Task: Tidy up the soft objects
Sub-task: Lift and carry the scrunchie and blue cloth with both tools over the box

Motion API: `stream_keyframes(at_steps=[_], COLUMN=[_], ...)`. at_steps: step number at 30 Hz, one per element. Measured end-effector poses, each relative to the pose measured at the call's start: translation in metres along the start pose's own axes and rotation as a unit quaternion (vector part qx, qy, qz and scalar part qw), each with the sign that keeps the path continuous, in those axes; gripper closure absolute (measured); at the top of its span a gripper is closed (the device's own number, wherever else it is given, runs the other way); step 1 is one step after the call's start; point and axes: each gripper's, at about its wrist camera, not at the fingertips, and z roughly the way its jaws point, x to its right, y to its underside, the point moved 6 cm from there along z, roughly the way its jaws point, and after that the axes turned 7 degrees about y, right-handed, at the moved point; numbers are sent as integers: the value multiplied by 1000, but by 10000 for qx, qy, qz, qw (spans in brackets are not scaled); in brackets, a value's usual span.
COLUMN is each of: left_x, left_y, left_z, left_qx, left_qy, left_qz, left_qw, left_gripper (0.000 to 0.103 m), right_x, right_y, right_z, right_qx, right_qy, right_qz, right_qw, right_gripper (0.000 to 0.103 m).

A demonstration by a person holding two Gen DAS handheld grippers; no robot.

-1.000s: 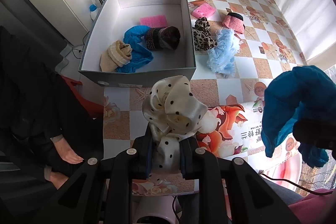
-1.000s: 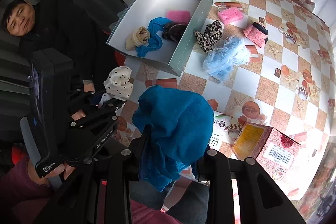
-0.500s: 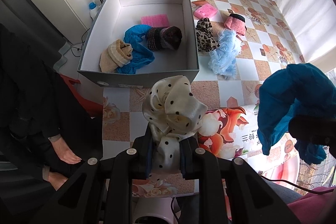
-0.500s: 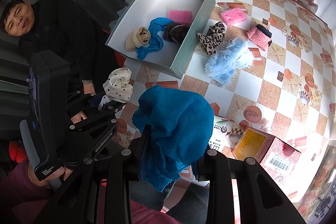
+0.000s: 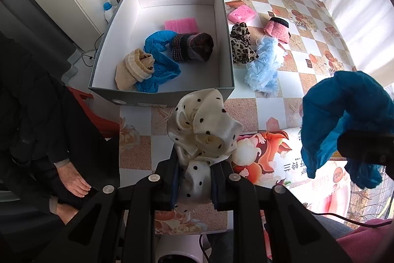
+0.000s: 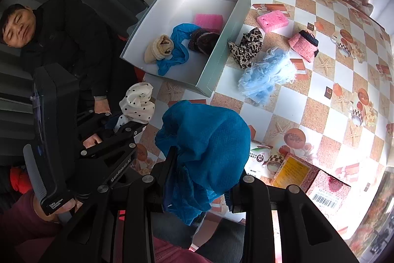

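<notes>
My left gripper (image 5: 194,176) is shut on a cream polka-dot cloth (image 5: 204,125), held above the table's near edge in front of the grey box (image 5: 160,96); the cloth also shows in the right wrist view (image 6: 136,102). My right gripper (image 6: 199,179) is shut on a teal blue cloth (image 6: 206,139), held to the right of the left gripper; the teal cloth also shows in the left wrist view (image 5: 344,115). The box holds a pink sponge (image 5: 181,25), a blue stocking (image 5: 157,61), a beige sock (image 5: 134,67) and a dark knit piece (image 5: 192,46).
On the checkered table (image 5: 303,80) right of the box lie a leopard cloth (image 5: 241,46), a fluffy light-blue piece (image 5: 264,65), a pink sponge (image 5: 241,13) and a pink knit piece (image 5: 277,28). Printed cartons (image 6: 320,179) sit near the front. A person (image 6: 49,31) sits at left.
Both grippers have moved slightly towards the box with their cloths still held; the box and table objects look a little nearer.
</notes>
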Motion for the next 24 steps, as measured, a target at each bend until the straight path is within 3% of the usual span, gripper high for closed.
stream_keyframes(at_steps=[14,24], left_x=[-7,-21], left_y=[-14,-37], left_z=[3,-1], left_qx=[30,185], left_qy=[31,-84], left_qz=[-92,-164], left_qw=[9999,9997], left_gripper=[81,81], right_x=[0,-2], right_y=[-15,-50], right_z=[2,-3], right_qx=[-32,183], right_qy=[0,-13], right_qz=[5,-56], right_qw=[10000,9998], right_gripper=[69,69])
